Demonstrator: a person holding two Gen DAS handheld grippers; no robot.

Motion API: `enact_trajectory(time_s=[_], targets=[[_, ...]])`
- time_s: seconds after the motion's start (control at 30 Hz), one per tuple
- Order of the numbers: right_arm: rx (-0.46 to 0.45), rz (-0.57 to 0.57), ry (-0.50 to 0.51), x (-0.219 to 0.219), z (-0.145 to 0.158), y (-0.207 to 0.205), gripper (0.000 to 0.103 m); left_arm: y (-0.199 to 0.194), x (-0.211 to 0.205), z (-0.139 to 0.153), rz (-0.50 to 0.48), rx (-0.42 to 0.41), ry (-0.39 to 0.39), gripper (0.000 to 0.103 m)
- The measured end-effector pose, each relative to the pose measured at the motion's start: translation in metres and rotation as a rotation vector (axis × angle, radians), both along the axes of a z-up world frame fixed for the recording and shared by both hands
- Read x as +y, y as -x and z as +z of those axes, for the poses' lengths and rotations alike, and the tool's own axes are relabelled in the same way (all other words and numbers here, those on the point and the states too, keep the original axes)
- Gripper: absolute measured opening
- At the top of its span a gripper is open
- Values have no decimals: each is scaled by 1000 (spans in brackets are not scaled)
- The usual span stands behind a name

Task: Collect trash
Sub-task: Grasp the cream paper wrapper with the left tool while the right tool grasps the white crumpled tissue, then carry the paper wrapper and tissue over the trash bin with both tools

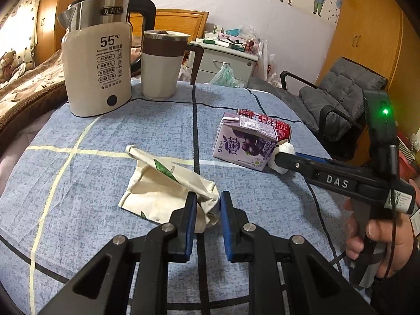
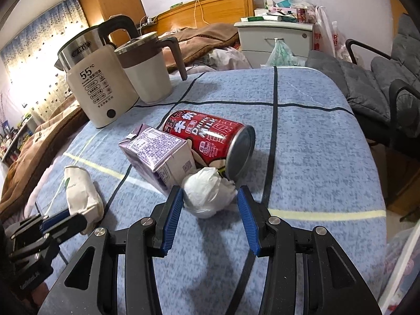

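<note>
Two grippers are working: the left gripper [image 1: 207,204] is pinching the cream paper bag [image 1: 168,186], the half-open right gripper [image 2: 210,199] is straddling the white paper ball [image 2: 207,194], not squeezing.

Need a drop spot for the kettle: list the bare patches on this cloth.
Free: the blue cloth right of the red can, and the near strip before both grippers. Crowded: the kettle and mug corner; the carton, can and tissue wad cluster.
</note>
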State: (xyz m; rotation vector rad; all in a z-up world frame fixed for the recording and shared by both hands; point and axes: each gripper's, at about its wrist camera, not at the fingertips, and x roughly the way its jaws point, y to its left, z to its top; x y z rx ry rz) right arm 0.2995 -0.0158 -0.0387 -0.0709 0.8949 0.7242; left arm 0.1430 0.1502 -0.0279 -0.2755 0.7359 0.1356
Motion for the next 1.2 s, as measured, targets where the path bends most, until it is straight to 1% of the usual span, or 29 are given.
enact_trajectory(time_s=[0.07, 0.13, 0.2, 0.27, 0.47, 0.63, 0.97, 1.2], targets=[[2, 15, 7, 4, -1, -1, 45, 0, 0, -1, -3, 1, 1, 19], [-7, 21, 6, 5, 0, 1, 34, -1, 0, -1, -7, -1, -1, 19], [-14, 25, 7, 5, 1, 3, 30, 0, -1, 0, -12, -3, -1, 19], [-17, 24, 2, 3, 3, 5, 29, 1, -2, 1, -15, -4, -3, 19], [-29, 20, -25, -15, 15, 25, 29, 8, -12, 8, -39, -11, -3, 19], [-43, 5, -52, -43, 28, 48, 29, 15, -30, 15, -73, -16, -5, 19], [-62, -48, -57, -106, 42, 89, 29, 26, -76, 23, -149, -14, 1, 19], [-73, -115, -58, -148, 47, 112, 29, 31, -113, 31, -222, -17, 0, 19]])
